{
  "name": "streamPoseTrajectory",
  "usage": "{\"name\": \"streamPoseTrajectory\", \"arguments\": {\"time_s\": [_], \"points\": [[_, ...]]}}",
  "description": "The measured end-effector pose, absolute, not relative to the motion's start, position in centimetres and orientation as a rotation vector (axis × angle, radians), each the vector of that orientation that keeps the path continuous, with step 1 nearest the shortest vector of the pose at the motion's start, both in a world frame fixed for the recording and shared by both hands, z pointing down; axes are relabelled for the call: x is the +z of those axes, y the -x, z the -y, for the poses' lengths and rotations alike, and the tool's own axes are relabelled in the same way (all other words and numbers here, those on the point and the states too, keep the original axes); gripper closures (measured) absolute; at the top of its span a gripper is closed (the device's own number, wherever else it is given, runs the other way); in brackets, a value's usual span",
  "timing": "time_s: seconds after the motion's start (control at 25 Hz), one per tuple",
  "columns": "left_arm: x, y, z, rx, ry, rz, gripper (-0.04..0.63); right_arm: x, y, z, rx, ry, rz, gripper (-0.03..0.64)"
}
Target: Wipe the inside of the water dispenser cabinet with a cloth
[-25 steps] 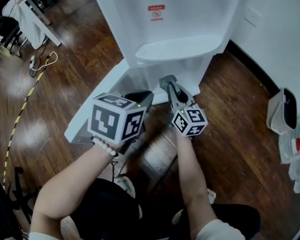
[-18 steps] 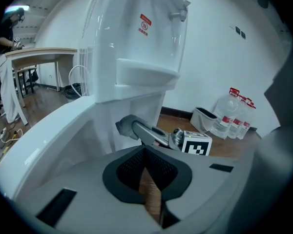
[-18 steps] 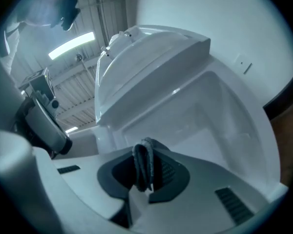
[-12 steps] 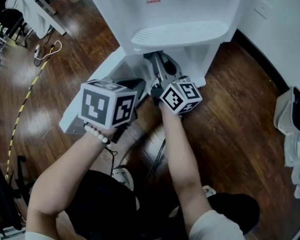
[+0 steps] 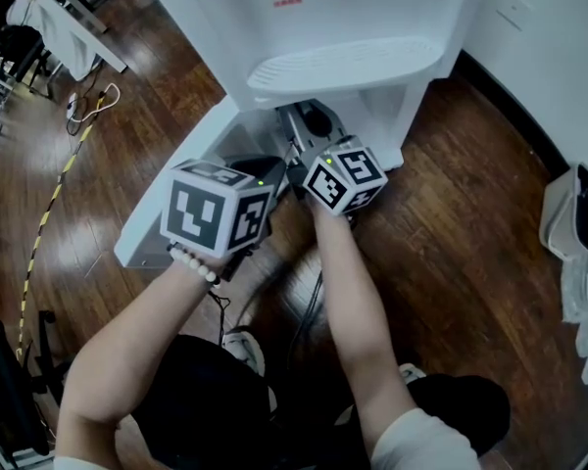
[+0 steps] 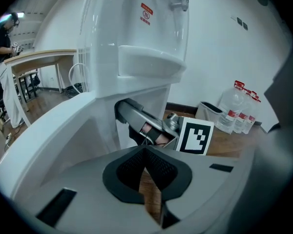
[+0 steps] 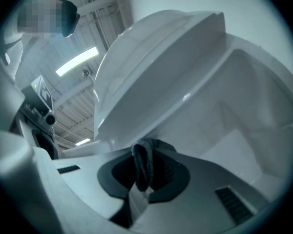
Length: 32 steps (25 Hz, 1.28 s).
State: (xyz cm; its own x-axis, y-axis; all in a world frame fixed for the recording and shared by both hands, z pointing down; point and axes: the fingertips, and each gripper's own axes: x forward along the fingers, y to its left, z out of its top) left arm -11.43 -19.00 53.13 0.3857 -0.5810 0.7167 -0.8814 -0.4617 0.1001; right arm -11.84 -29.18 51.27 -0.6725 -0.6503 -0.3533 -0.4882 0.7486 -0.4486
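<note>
The right gripper [image 7: 142, 172] is clamped on the cloth [image 7: 142, 161], a dark, soft band folded over and pinched between the jaws, with its loop standing up past the tips. Straight ahead of it lies the cabinet [image 7: 249, 116], the low hollow of the water dispenser [image 5: 363, 13]. From the head view the gripper's long axis points into that opening from the person's side, and its front end is tucked under the drip tray [image 5: 345, 62]. So the surfaces to be wiped lie forward and to either side of the cloth, and the wiping would likely be a push inward or a sweep across.

The left gripper [image 6: 146, 151] has its jaws closed together on nothing. It hangs back beside the open door [image 5: 171, 199], further from the opening than the right one, which makes the right the working hand.

The cabinet walls are smooth, glossy white plastic with rounded corners and a flat floor panel. The door is a flat white slab swung out to the left over the dark wooden floor [image 5: 470, 243]. The tray is a shallow curved shelf with fine ribs. Whether the cloth is touching an inner wall or hovering just short of one cannot be told from these views.
</note>
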Motion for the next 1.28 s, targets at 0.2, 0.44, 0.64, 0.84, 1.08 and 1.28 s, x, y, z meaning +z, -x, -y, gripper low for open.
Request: {"name": "streamPoseTrajectory", "arguments": {"time_s": [0.2, 0.44, 0.64, 0.84, 1.08, 1.28], "points": [[53.7, 11.2, 19.0, 0.871, -2.175, 1.241, 0.597, 55.1, 12.3, 29.4, -0.46, 0.934, -2.55, 0.581], [53.9, 11.5, 19.2, 0.871, -2.158, 1.244, 0.597, 60.1, 12.4, 29.5, -0.539, 1.007, -2.607, 0.58], [54.4, 11.4, 19.4, 0.877, -2.152, 1.24, 0.597, 64.0, 11.7, 29.6, -0.63, 1.062, -2.606, 0.58], [54.7, 11.4, 19.6, 0.874, -2.142, 1.237, 0.597, 68.4, 12.1, 29.7, -0.757, 1.098, -2.66, 0.58], [55.0, 11.3, 19.6, 0.887, -2.137, 1.229, 0.597, 73.7, 12.7, 29.6, -0.963, 1.163, -2.712, 0.58], [55.2, 11.5, 19.6, 0.893, -2.131, 1.236, 0.597, 75.9, 12.9, 29.5, -1.083, 1.214, -2.747, 0.58]]}}
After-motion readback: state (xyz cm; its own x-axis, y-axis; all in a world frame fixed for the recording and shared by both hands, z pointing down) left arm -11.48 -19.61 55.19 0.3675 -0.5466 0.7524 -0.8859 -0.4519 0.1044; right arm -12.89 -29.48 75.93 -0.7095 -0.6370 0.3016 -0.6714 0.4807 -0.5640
